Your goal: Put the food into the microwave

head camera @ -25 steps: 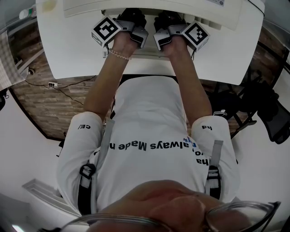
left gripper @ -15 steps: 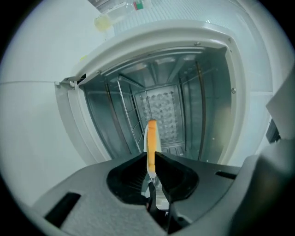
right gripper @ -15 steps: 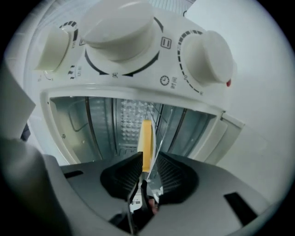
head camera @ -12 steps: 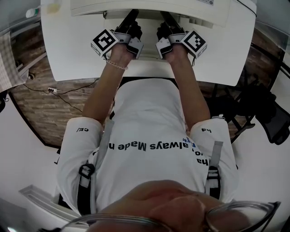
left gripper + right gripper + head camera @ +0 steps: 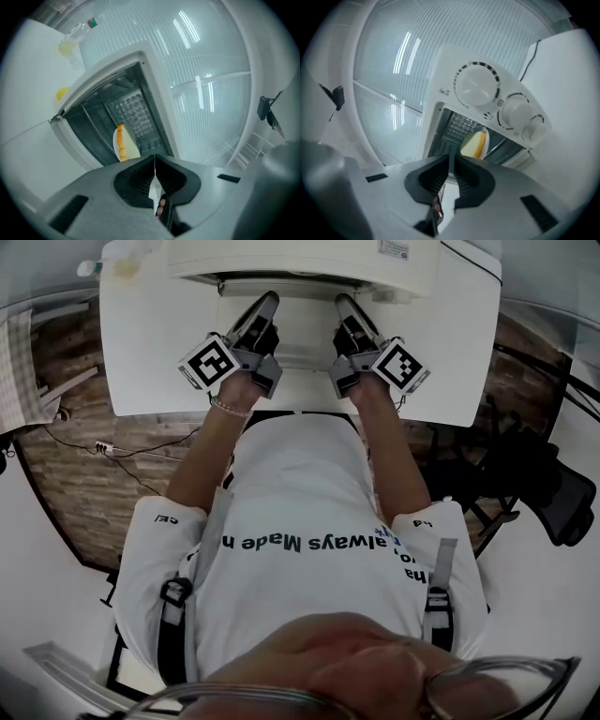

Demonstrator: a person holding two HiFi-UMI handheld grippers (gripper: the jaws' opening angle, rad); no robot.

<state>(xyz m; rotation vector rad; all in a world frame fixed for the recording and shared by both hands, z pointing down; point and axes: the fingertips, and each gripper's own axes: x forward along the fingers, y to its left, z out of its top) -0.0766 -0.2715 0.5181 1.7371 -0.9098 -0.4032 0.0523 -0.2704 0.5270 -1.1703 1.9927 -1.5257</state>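
One microwave (image 5: 300, 259) on the one tabletop (image 5: 150, 352). Three knobs (image 5: 477, 88) on its panel. Inside, one plate (image 5: 133, 149), one helping of yellow food (image 5: 121, 140). Two grippers, left gripper (image 5: 266, 302) and right gripper (image 5: 343, 304). And one clear bottle (image 5: 79, 33).

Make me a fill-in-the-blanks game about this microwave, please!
1. The plate of yellow food sits ____ the microwave.
2. You can see right into the microwave because it is ____.
3. Its front has ____ white knobs.
4. The left gripper and the right gripper hold nothing, and their jaws are ____.

Missing words: inside; open; three; shut
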